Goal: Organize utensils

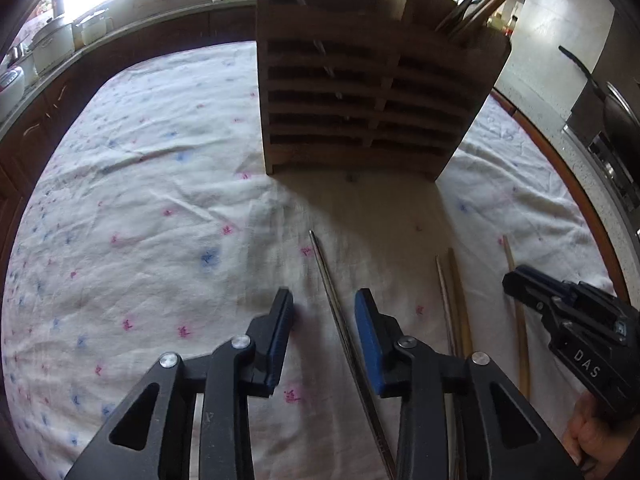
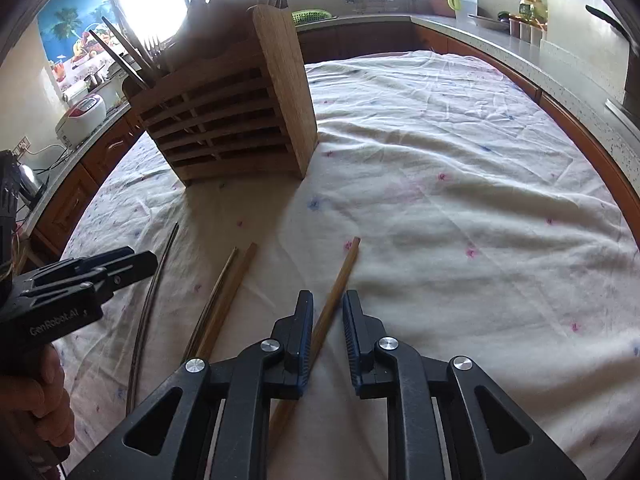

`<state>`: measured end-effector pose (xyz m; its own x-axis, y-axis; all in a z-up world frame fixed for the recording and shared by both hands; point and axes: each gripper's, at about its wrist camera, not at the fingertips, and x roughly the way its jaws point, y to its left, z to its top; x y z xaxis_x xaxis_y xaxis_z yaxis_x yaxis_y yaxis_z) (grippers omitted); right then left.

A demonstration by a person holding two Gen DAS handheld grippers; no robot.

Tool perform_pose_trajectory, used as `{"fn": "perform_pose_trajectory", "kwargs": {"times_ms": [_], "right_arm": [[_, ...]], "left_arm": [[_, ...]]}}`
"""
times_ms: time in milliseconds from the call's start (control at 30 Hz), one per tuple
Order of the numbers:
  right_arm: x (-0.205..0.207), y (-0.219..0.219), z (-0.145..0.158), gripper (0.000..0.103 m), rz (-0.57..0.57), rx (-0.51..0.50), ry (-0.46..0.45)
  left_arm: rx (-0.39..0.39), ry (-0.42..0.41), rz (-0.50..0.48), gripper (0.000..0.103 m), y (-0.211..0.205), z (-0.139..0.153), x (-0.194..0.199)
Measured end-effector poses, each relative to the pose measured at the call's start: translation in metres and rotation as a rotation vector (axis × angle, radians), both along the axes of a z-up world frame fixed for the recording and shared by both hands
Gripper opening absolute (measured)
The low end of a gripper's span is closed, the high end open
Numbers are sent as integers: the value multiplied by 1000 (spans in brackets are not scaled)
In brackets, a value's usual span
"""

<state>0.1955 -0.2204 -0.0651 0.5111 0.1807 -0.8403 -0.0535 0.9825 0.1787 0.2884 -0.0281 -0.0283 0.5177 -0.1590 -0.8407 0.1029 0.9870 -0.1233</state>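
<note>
A slatted wooden utensil holder [image 1: 360,100] [image 2: 224,128] stands on the floral tablecloth [image 1: 160,200], with forks, spoons and chopsticks sticking out of its top. My left gripper [image 1: 324,320] [image 2: 140,262] is low over the cloth and open. A thin metal chopstick [image 1: 325,276] [image 2: 142,328] lies between its pads, nearer the right one and not pressed. My right gripper [image 2: 327,320] [image 1: 510,280] straddles a wooden chopstick [image 2: 346,268] [image 1: 520,340]. That stick rests against the left pad, with a gap to the right pad. Between the two lies a pair, one wooden chopstick [image 1: 456,300] [image 2: 236,276] and one darker chopstick [image 1: 442,292] [image 2: 222,280].
A kitchen counter [image 2: 520,44] with wooden cabinets wraps around the table on all far sides. It carries a rice cooker [image 2: 82,118], pots [image 1: 52,46] and a green basket [image 2: 310,16]. A pan [image 1: 616,112] sits at the right. A hand [image 2: 44,400] grips the left tool.
</note>
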Motion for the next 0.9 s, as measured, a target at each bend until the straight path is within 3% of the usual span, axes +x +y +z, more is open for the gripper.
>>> {"fn": "perform_pose_trajectory", "kwargs": {"times_ms": [133, 233, 333, 533, 733, 900], "right_arm": [[10, 5, -3, 16, 4, -6, -13], [12, 9, -4, 10, 5, -34, -25], [12, 8, -4, 7, 3, -30, -27], [1, -1, 9, 5, -13, 52, -49], [-19, -5, 47, 5, -1, 125, -126], [-36, -9, 87, 5, 0, 163, -219]], "left_arm": [[80, -26, -21, 23, -13, -4, 7], [71, -30, -29, 7, -13, -5, 10], [46, -28, -28, 4, -9, -5, 7], [-47, -58, -14, 3, 13, 11, -16], [-191, -129, 10, 3, 46, 46, -47], [-255, -208, 14, 3, 64, 77, -76]]}}
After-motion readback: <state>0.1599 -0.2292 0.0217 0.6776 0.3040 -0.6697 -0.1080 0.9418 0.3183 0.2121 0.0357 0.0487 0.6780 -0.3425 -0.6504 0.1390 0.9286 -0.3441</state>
